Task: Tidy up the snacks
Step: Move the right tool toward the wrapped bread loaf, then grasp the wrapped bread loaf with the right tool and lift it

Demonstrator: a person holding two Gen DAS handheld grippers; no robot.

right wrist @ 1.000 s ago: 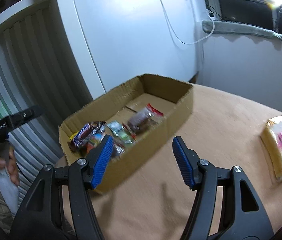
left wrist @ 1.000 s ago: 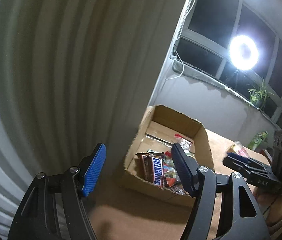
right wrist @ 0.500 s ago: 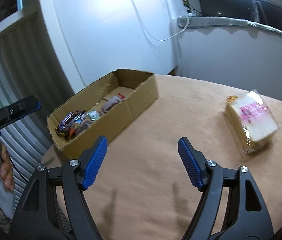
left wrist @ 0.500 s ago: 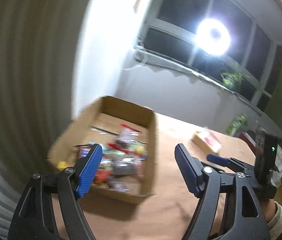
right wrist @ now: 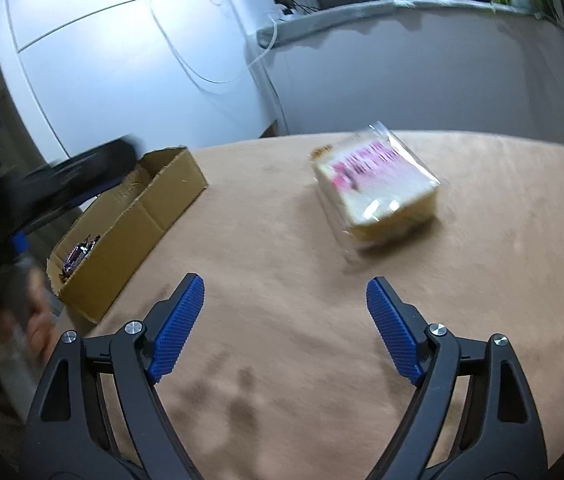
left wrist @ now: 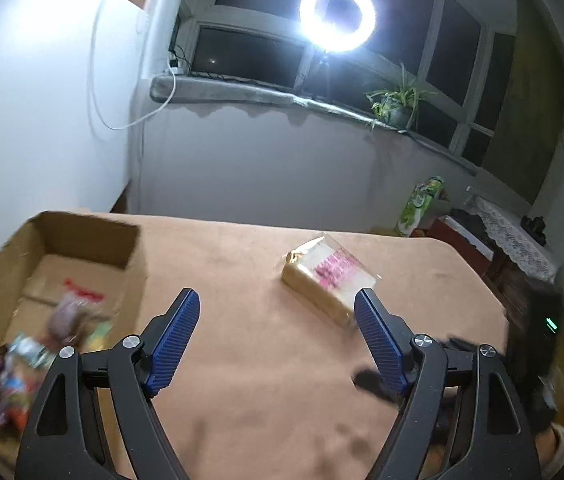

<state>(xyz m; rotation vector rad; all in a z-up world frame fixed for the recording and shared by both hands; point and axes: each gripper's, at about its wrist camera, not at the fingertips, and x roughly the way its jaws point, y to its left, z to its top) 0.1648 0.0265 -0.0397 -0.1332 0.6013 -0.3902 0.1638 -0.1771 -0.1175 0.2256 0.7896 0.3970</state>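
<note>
A clear-wrapped pack of sliced bread with a pink label (left wrist: pixel 327 280) (right wrist: pixel 375 184) lies on the tan table. At the table's left end stands an open cardboard box (left wrist: pixel 82 236) (right wrist: pixel 150 216) holding several wrapped candy bars (left wrist: pixel 14 372). My left gripper (left wrist: pixel 278 336) hovers over the table between box and bread, its jaws opening with nothing between them. My right gripper (right wrist: pixel 285 320) hangs short of the bread, its jaws also opening and empty. The right gripper shows blurred at the left wrist view's right edge (left wrist: pixel 461 364).
A white cabinet (right wrist: pixel 122 80) stands behind the box. A ring light (left wrist: pixel 337 10) and a potted plant (left wrist: pixel 397 104) sit at the window ledge. A green carton (left wrist: pixel 417 204) and dark furniture stand beyond the table's right end. The table edge (left wrist: pixel 477 272) curves at the right.
Both grippers swung right, away from the box toward the bread, and their jaws spread wider. The bread pack now sits ahead of each gripper; the box has slid to the left of both views.
</note>
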